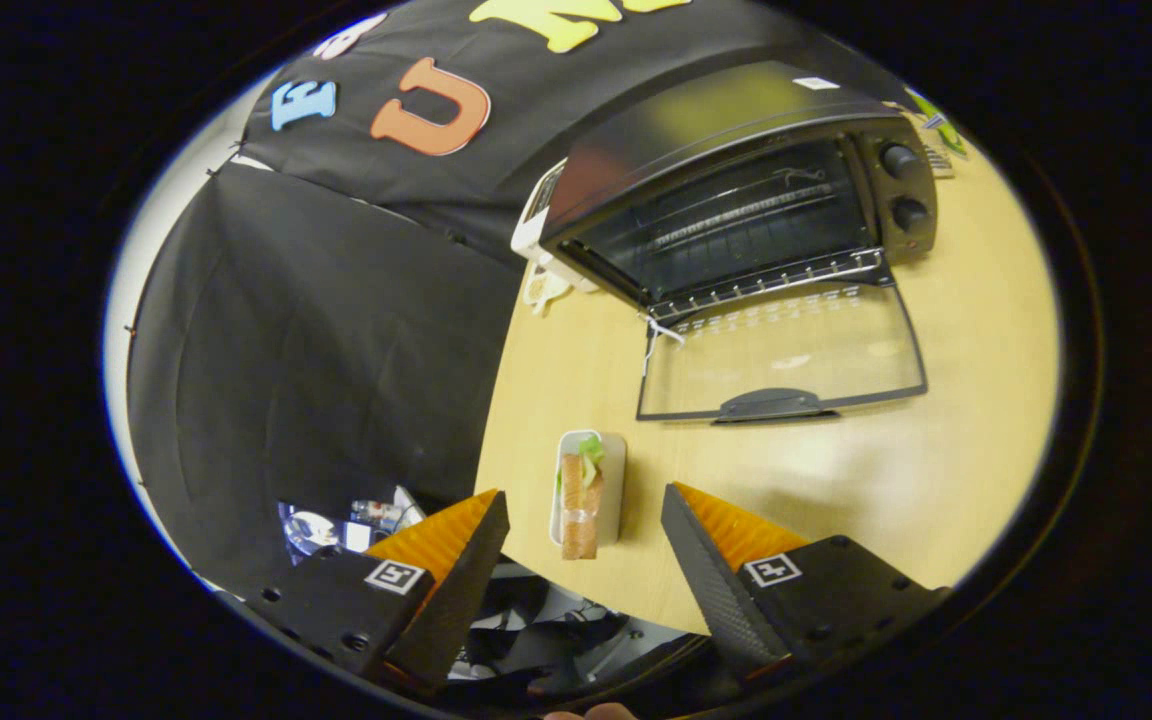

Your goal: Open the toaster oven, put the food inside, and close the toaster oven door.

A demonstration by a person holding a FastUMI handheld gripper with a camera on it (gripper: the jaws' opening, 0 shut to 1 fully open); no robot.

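the sandwich [580, 497] lay in its small white tray [614, 470] near the tabletop [936, 470] edge, between and just ahead of my fingers, with the toaster oven [736, 190] beyond it, glass door [781, 355] already dropped flat so the rack was reachable. i held the claw [584, 525] spread wide and empty, tilted down over the food, apparently lined up to straddle it.

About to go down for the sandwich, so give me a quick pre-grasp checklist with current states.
1. Toaster oven door open, lying flat on the table: ok.
2. Oven rack clear of objects: ok.
3. Gripper open: ok.
4. Sandwich on its small white tray, lined up between the fingers: ok.
5. Fingers touching the sandwich: not ok, still apart.
6. Height above the tray: cannot tell.
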